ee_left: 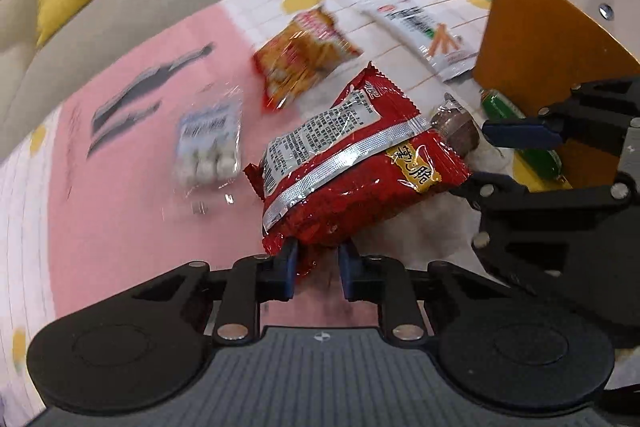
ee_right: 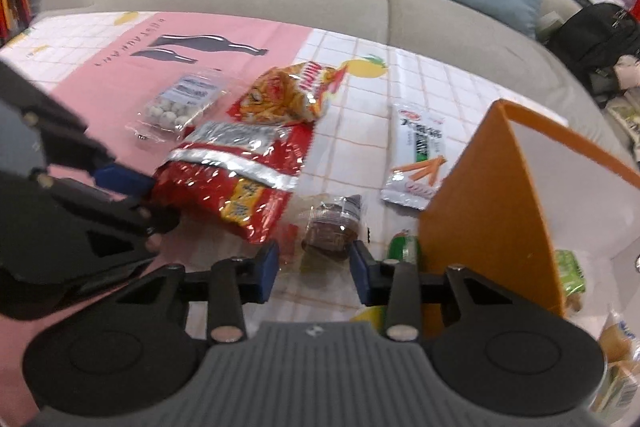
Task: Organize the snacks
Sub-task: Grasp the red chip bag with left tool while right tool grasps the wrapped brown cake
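The left gripper pinched the red packet by its edge, long axis toward the orange box; the right gripper gaped, seemingly empty, nearer that box.

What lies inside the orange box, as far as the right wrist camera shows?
Inside the orange box, a green packet lies low against the white inner wall. More packets show at the lower right edge, blurred. The orange wall hides the rest of the floor.

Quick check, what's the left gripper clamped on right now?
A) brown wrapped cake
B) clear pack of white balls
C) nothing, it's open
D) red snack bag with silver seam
D: in the left wrist view the left gripper pinches the bottom edge of the red snack bag, lifting it off the tablecloth.
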Motion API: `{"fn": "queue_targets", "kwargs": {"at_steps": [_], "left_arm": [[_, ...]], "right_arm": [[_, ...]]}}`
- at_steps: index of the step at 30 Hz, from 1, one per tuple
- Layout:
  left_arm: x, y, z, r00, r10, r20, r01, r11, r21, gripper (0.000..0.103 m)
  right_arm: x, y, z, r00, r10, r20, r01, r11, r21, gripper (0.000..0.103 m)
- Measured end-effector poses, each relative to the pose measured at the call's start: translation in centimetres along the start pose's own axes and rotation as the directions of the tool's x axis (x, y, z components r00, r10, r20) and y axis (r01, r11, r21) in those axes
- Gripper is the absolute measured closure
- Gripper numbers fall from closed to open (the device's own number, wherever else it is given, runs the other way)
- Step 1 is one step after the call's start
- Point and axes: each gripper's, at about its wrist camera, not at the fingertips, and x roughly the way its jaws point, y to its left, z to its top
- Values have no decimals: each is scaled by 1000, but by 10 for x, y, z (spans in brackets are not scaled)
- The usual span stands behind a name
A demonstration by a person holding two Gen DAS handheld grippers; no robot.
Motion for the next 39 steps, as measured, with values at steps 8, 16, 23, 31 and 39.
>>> {"fn": "queue_targets", "kwargs": {"at_steps": [8,16,23,31,39], "left_arm": [[-31,19,-38,996,-5,-91,-18,968,-249,81],[-44,18,-63,993,-76,-89,43,945,-324,80],[-69,24,-66,990,-129,53,138,949,-285,43],[-71,13,-46,989,-80,127,71,995,73,16],[-45,14,-48,984,-139,107,92,928,361,16]], "right_arm": [[-11,18,-3,992,121,-37,-121,993,-8,66],[-16,28,-7,987,155,-50,-158,986,-52,64],[-24,9,-2,983,181,-32,-180,982,50,43],[-19,-5,1,975,217,-51,-205,964,171,31],[-12,-1,0,973,218,-73,-206,967,147,30]]}}
